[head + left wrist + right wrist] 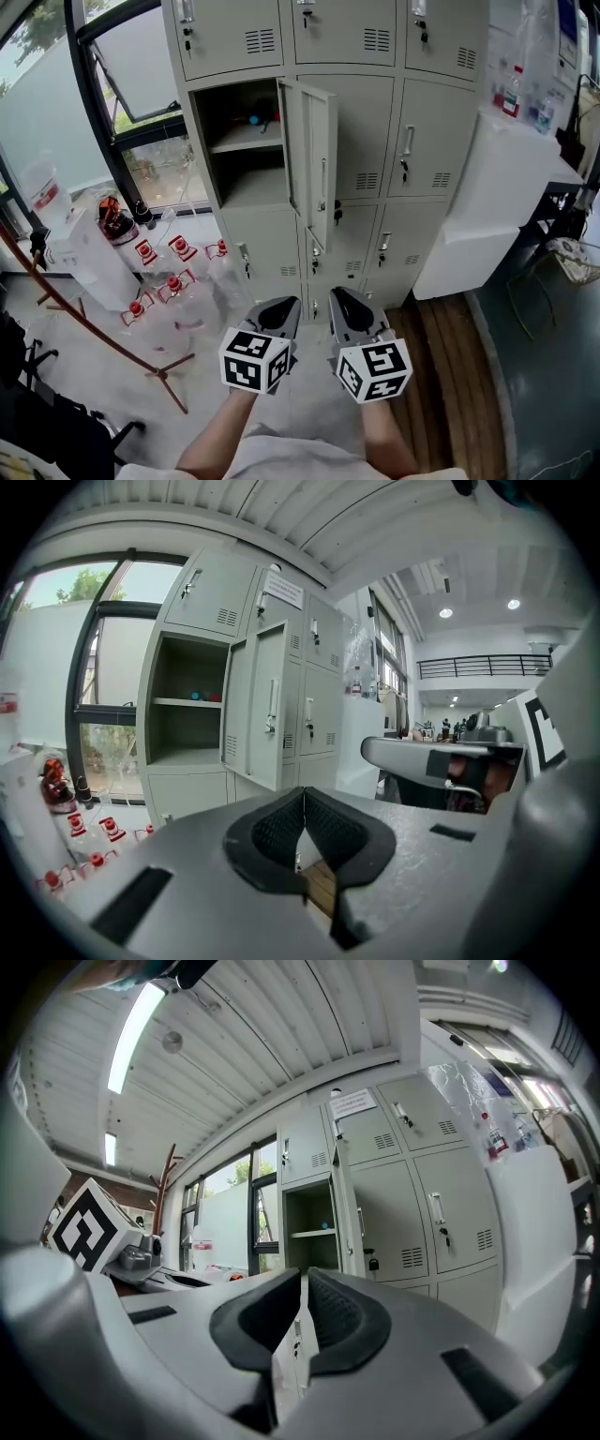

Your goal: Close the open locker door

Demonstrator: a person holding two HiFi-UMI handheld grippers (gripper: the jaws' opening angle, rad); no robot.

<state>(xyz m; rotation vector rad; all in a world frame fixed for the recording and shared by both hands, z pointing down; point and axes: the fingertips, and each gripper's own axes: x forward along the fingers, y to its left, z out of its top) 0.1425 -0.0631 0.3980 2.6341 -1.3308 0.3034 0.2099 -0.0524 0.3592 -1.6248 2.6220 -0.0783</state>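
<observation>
The grey locker bank (412, 122) stands ahead of me. One middle-row door (314, 155) hangs open and swings out toward me. It bares a compartment (244, 141) with a shelf and small items at the back. My left gripper (279, 307) and right gripper (345, 298) hover side by side low in the head view, well short of the lockers and pointing at them. Both are shut with nothing between the pads. In the left gripper view the left gripper (302, 810) sits under the open door (264, 705). The right gripper (305, 1290) sees the door (339, 1206) nearly edge-on.
Several red-capped clear bottles (159, 281) lie on the floor at the left beneath a window (141, 112). A thin wooden stand (94, 328) leans across that side. A white cabinet (487, 197) with bottles on top stands right of the lockers.
</observation>
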